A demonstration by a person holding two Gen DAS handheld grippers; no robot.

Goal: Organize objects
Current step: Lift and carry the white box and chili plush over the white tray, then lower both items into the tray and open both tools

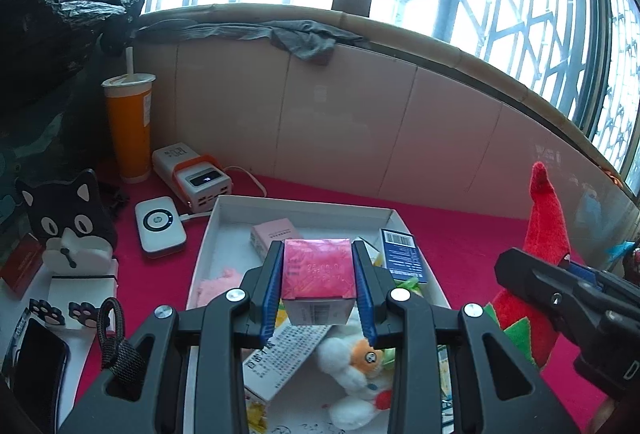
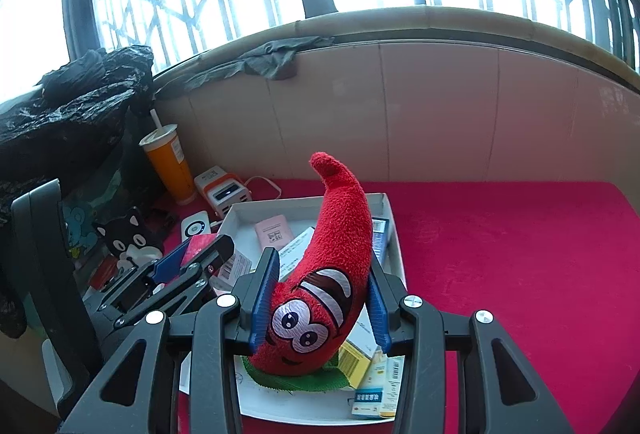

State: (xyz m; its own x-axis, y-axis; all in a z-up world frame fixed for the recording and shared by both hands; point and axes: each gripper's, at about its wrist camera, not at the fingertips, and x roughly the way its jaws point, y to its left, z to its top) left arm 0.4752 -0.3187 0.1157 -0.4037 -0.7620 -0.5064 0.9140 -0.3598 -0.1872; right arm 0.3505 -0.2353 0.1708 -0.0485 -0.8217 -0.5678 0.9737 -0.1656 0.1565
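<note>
- Bright barred windows are filling the top of both views, and a magenta felt-like cloth (image 2: 500,254) is covering the table in the lower half of the frame.
- At frame centre, a shallow white cardboard tray (image 1: 224,206) is sitting on that cloth, already crowded with printed cartons, a pale pink box and a white-and-orange plush.
- In the left wrist view, the left gripper (image 1: 318,276) is clenching a small glossy pink foil-wrapped box (image 1: 318,266) at centre, holding it above the tray's contents.
- In the right wrist view, the right gripper (image 2: 320,292) is squeezing a curved red fleece chilli plush with a printed face and green felt base (image 2: 332,266) at centre frame, over the tray's near right part.
- The foil wrap is looking slick and the box hard-edged, so I judge it could be sliding out of the ribbed blue pads (image 1: 268,290) if the grip is loosening.
- The plush is soft and springy; its long tapering tip is leaning up and left, so on release it may be toppling over the tray wall onto the cloth.
- Both tools are working close together, the plush's tip showing at the right edge of the left view, so a collision looks possible.
- The tray is nearly full; anything dropped could be landing tilted on loose cartons and knocking them about.
</note>
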